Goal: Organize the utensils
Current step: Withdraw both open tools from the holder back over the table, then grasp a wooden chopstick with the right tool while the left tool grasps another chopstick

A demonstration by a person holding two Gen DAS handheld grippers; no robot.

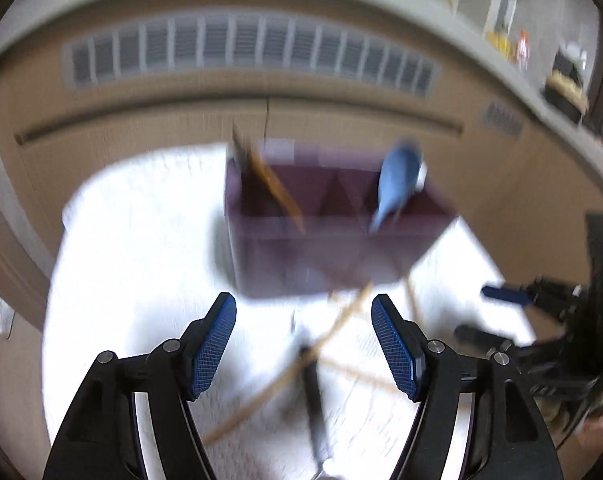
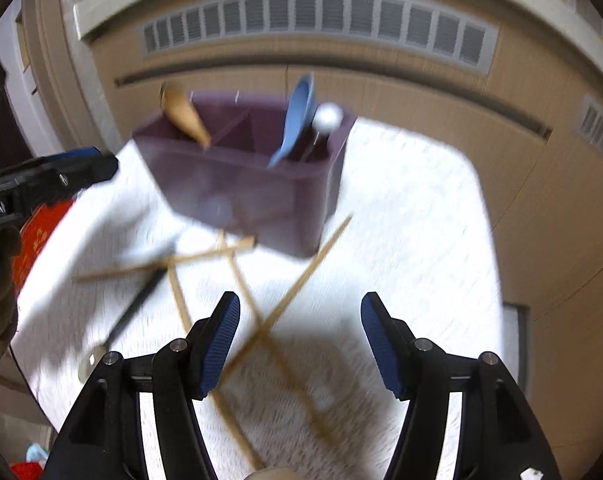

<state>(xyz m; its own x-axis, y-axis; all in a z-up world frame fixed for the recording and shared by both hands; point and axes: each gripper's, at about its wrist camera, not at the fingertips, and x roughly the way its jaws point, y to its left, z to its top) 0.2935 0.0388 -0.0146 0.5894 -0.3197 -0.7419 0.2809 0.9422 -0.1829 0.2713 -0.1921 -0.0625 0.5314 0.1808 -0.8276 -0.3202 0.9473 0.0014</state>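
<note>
Two grippers hang above a white textured cloth (image 2: 413,240), both with blue-padded fingers spread wide and nothing between them; both views are motion-blurred. In the right wrist view, from left to right: the left gripper (image 2: 81,164) enters at the left edge, held by a gloved hand; a dark-handled utensil (image 2: 137,300) lies slanted on the cloth, its metal end near the lower left; several wooden chopsticks (image 2: 301,276) lie loose and crossed on the cloth, running from just in front of the organizer toward the right gripper (image 2: 299,340), some passing under its left finger. Beyond them stands a purple divided organizer (image 2: 237,192). A wooden utensil (image 2: 181,116) leans out of its left compartment; a blue spoon (image 2: 297,120) and a white-tipped utensil (image 2: 327,118) stand in its right compartment; the middle compartment's contents cannot be told.

In the left wrist view, the left gripper (image 1: 303,344) sits over the crossed chopsticks (image 1: 341,320) and the dark-handled utensil (image 1: 313,400), which lie on the cloth (image 1: 133,240) between and below its fingers. The organizer (image 1: 333,248) stands just ahead, slightly right of centre, and the right gripper (image 1: 513,296) reaches in at the right edge.
</note>
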